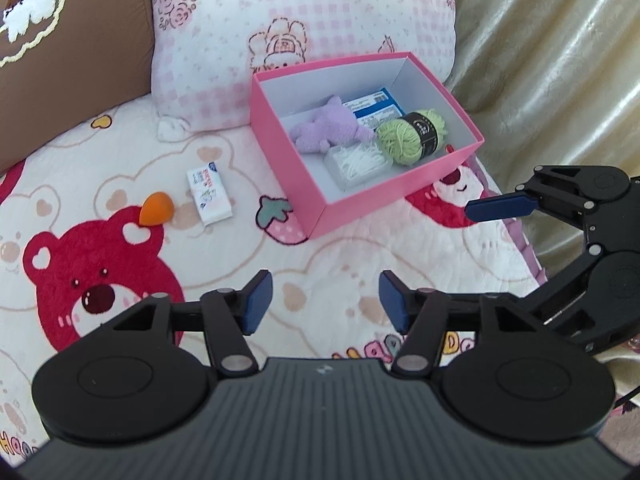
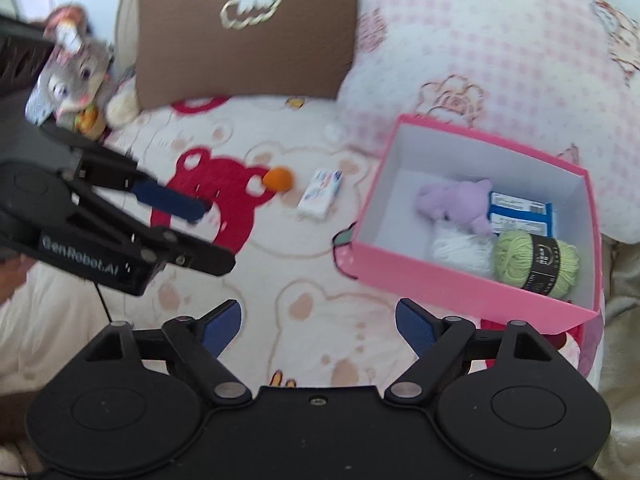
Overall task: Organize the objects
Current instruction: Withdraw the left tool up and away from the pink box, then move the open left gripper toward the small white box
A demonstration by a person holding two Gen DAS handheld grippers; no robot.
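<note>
Bedspread (image 1: 340,248) holds pink box (image 1: 360,188), tissue pack (image 1: 210,193); both tools empty

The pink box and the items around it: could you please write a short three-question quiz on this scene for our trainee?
1. True or false: the green yarn ball lies inside the pink box.
2. Which item lies on the blanket beside the orange sponge?
A. the purple plush toy
B. the small tissue pack
C. the cotton swab case
3. Fill in: the fingers of the left gripper and the right gripper are both ____, holding nothing.

Key: 1 true; 2 B; 3 open.
</note>
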